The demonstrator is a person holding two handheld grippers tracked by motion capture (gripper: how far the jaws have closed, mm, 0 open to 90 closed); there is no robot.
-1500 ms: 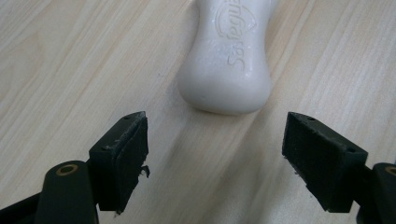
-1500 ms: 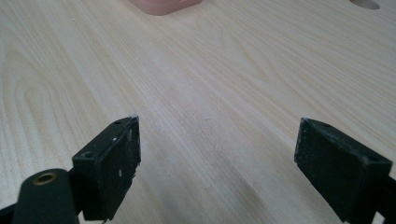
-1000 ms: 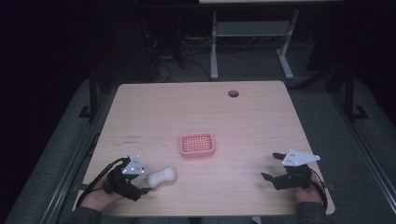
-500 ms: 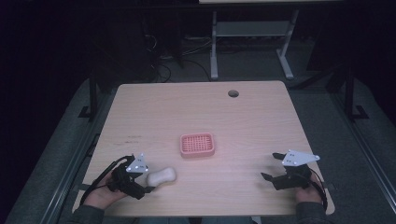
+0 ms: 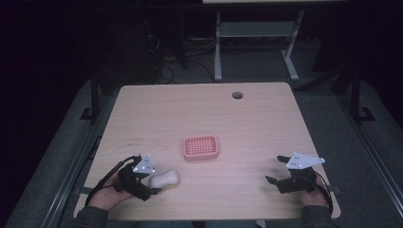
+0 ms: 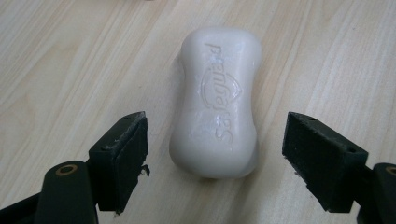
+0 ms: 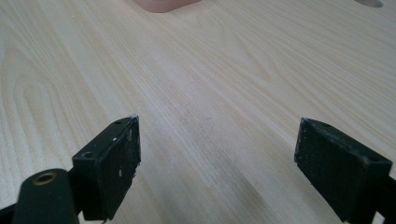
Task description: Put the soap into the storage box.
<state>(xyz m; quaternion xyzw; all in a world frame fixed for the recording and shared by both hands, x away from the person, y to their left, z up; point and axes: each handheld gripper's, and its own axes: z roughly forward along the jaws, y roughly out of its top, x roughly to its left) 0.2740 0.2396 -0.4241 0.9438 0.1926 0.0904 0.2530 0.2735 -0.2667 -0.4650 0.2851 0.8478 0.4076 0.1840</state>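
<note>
A white bar of soap (image 5: pixel 165 179) (image 6: pixel 218 100) lies flat on the wooden table (image 5: pixel 199 114) at the front left. My left gripper (image 5: pixel 151 182) (image 6: pixel 215 161) is open, its jaws on either side of the soap's near end without touching it. A pink soap dish (image 5: pixel 201 147) with a gridded floor sits near the table's middle; its near edge (image 7: pixel 161 4) peeks in at the top of the right gripper view. My right gripper (image 5: pixel 276 170) (image 7: pixel 218 161) rests open at the front right with only bare wood between its jaws.
A round cable hole (image 5: pixel 237 95) is cut in the table near its far edge. Beyond the table stand a desk frame's legs (image 5: pixel 217 45) and loose cables on a dark floor.
My left gripper has slid right, toward the soap, so its jaws now flank the soap's near end. The soap, the dish and the right gripper have not moved.
</note>
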